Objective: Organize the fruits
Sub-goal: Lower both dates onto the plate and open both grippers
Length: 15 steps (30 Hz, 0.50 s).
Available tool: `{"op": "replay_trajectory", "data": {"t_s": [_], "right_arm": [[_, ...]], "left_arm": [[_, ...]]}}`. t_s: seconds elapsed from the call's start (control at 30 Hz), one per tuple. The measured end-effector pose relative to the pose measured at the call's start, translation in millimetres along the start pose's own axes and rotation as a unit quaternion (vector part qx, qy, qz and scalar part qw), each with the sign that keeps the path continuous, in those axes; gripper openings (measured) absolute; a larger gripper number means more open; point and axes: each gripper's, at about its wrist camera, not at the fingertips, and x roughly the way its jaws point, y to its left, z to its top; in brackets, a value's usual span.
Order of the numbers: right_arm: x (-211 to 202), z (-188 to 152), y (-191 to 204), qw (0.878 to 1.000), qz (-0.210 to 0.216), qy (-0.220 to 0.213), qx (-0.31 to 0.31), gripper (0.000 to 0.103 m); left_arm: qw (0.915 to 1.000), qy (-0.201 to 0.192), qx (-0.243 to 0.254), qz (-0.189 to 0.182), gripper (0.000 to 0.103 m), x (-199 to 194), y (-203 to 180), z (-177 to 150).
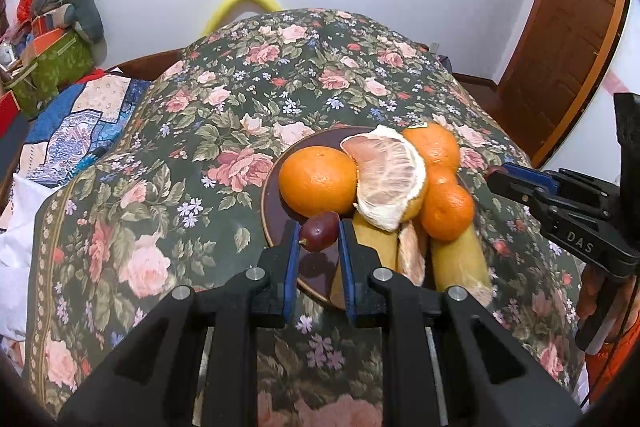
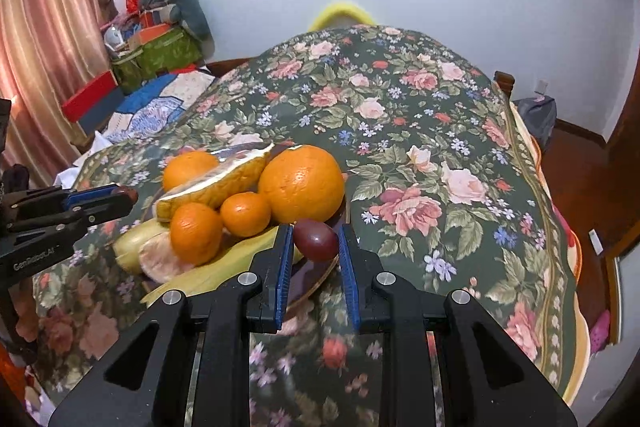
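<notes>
**Each gripper holds a grape over the loaded fruit plate**

The left gripper (image 1: 319, 237) has its blue-padded fingers (image 1: 291, 259) closed on a dark red grape (image 1: 319, 235), which sits pinched between the pads near their tips, above the near rim of the brown plate (image 1: 269, 203). The right gripper (image 2: 313, 239) does the same: its fingers (image 2: 283, 263) clamp a second dark red grape (image 2: 316, 235), above the plate's (image 2: 320, 277) near edge on that side.

The plate rests on a table covered by a dark green floral cloth (image 1: 224, 115). Piled on it are a large orange (image 2: 302, 183), another orange (image 1: 318, 179) at the far left side, and two smaller mandarins (image 2: 196, 233) (image 2: 245, 214) touching one another. A peeled pomelo segment (image 1: 386, 179) leans across the oranges, its pale flesh facing the left camera and its yellow rind facing the right one. Beneath the pile lie two bananas (image 1: 460, 263) and a smaller peeled citrus piece (image 1: 411, 255) between them.

In the left wrist view the right gripper enters from the right edge, near the plate; in the right wrist view the left gripper enters from the left edge, its grape just visible at the tips.

Behind the table stand a white wall, a pink curtain (image 2: 48, 39) and a heap of boxes and bags (image 2: 156, 39)
</notes>
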Motion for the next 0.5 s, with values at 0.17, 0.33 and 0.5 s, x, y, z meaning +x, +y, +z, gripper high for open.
{"op": "replay_trajectory", "data": {"t_s": [0.17, 0.33, 0.5], "right_arm": [[23.4, 1.0, -6.1, 1.0, 0.011, 0.023, 0.012, 0.021], [30.2, 0.4, -9.8, 0.999, 0.015, 0.029, 0.021, 0.021], [29.9, 1.1, -8.4, 0.999, 0.013, 0.034, 0.013, 0.021]], "left_arm": [[0.9999, 0.01, -0.007, -0.001, 0.019, 16.7, 6.5, 2.4], [0.9997, 0.015, -0.016, -0.006, 0.019, 24.5, 10.9, 1.8], [0.9996, 0.02, -0.02, -0.008, 0.03, 27.3, 11.2, 3.2]]}}
